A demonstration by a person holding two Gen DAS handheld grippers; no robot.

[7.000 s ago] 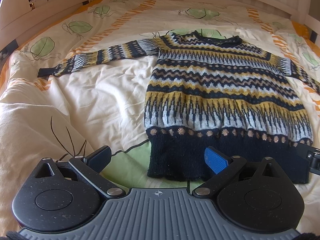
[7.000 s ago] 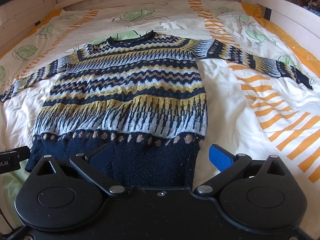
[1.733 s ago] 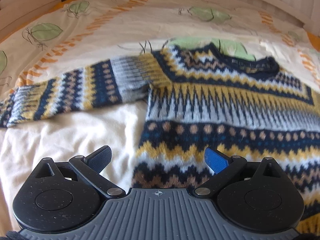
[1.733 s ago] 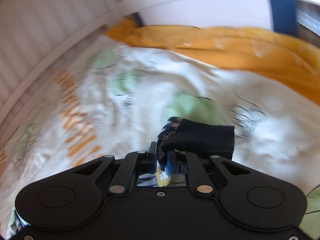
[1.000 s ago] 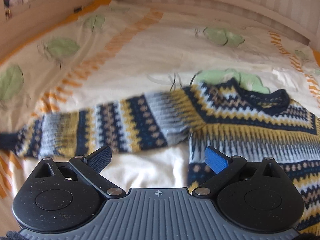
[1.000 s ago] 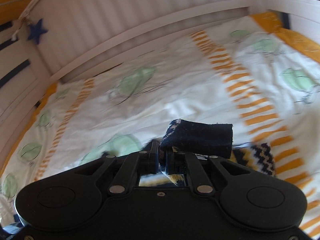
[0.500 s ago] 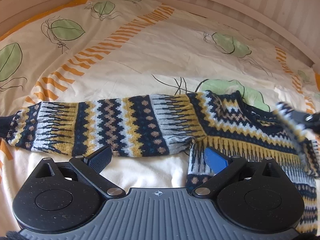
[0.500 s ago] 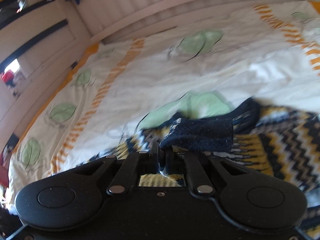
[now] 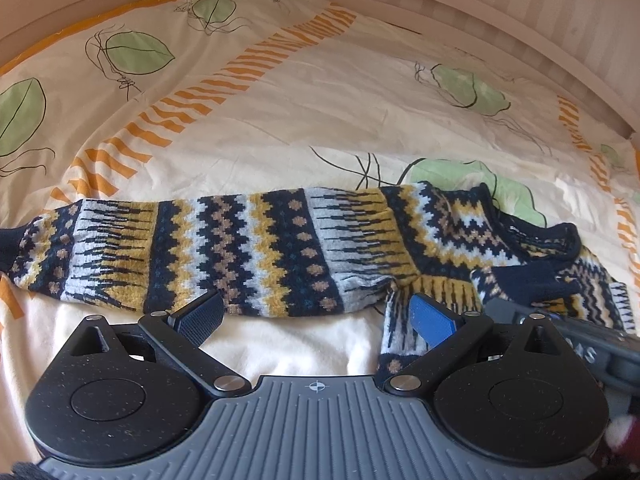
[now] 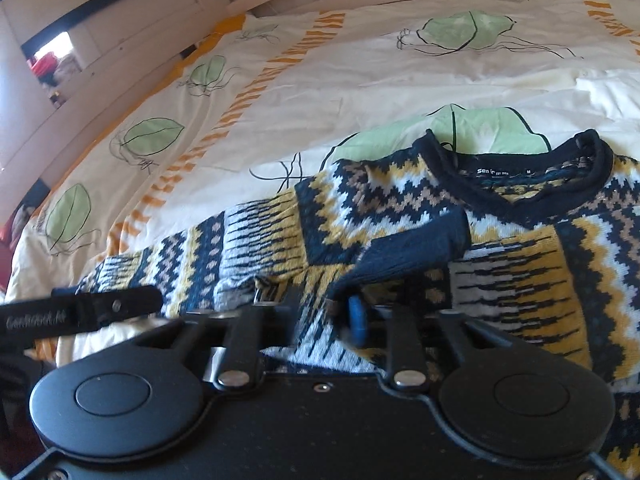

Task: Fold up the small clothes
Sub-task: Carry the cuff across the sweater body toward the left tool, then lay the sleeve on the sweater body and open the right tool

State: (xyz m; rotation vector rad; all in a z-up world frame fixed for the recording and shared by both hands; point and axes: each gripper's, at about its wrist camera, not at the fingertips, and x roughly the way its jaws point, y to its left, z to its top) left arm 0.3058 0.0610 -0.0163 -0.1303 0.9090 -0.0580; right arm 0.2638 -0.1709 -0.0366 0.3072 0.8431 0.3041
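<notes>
Item: navy, mustard, grey and tan zigzag-patterned knitted sweater (image 9: pixel 280 256), lying flat on a cream duvet cover printed with green leaves and orange dashes (image 9: pixel 280 128). Navy ribbed neckline (image 10: pixel 520 176) points toward the pale slatted headboard (image 9: pixel 500 16), label showing inside.

One sleeve (image 9: pixel 160 256) extends straight out sideways from the shoulder, its long axis running across the left wrist view, navy cuff at the far left edge. The other sleeve (image 10: pixel 520 276) is laid across the chest, its navy cuff (image 10: pixel 416 252) resting just below the neckline.

Left gripper (image 9: pixel 316 316): jaws spread wide, empty, hovering over the armpit area.

Right gripper (image 10: pixel 316 312): jaws have just been opening, now parted; the folded sleeve lies between them, pads not pressing on it.

Containers: none in view.
</notes>
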